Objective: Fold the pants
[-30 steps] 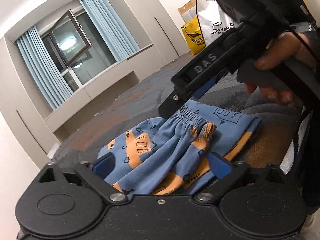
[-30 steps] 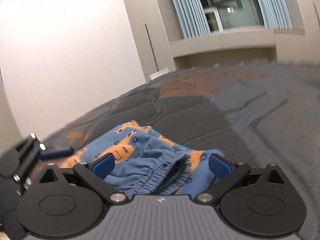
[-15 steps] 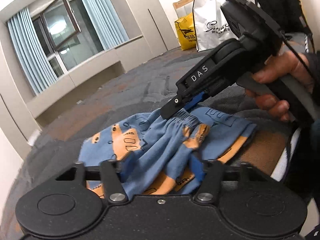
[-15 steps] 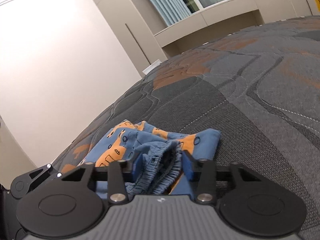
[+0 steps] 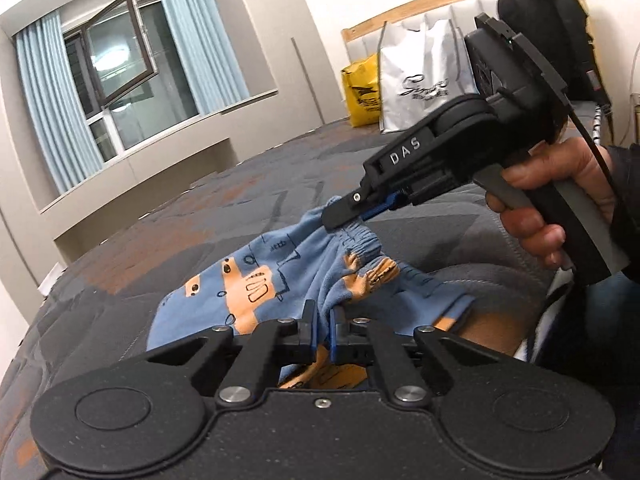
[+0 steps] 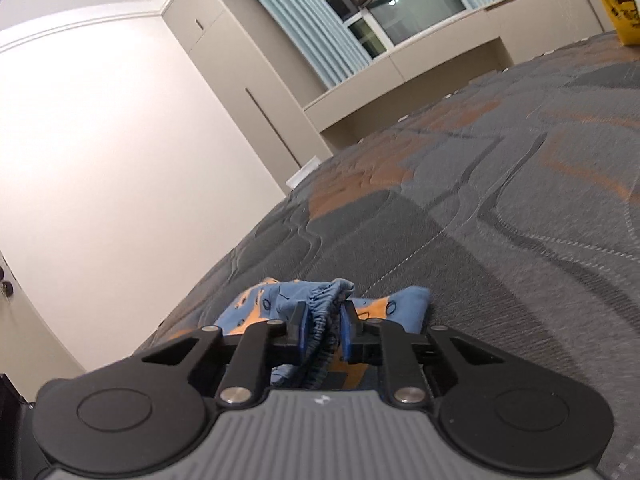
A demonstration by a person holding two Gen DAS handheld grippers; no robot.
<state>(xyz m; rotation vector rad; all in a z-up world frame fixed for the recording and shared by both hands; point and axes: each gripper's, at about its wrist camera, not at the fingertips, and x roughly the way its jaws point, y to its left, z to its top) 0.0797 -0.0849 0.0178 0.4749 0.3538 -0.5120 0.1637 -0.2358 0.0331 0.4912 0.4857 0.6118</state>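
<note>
Small blue pants [image 5: 256,280] with orange vehicle prints lie bunched on the grey and orange quilt [image 5: 168,240]. My left gripper [image 5: 323,322] is shut on a fold of the pants' near edge. In the left wrist view the right gripper [image 5: 352,216], held by a hand [image 5: 548,196], pinches the gathered waistband from the right. In the right wrist view my right gripper [image 6: 323,326] is closing on the elastic waistband of the pants [image 6: 320,300], its blue pads pressing the bunched cloth.
A yellow bag [image 5: 360,92] and a white shopping bag [image 5: 420,80] stand against the headboard at the far side. A black backpack [image 5: 548,28] sits behind the right gripper. The window with blue curtains [image 5: 116,72] lies beyond the bed.
Both grippers have gone from wide open to closed on the pants. The waistband has risen off the quilt in the right gripper, and both views have rolled.
</note>
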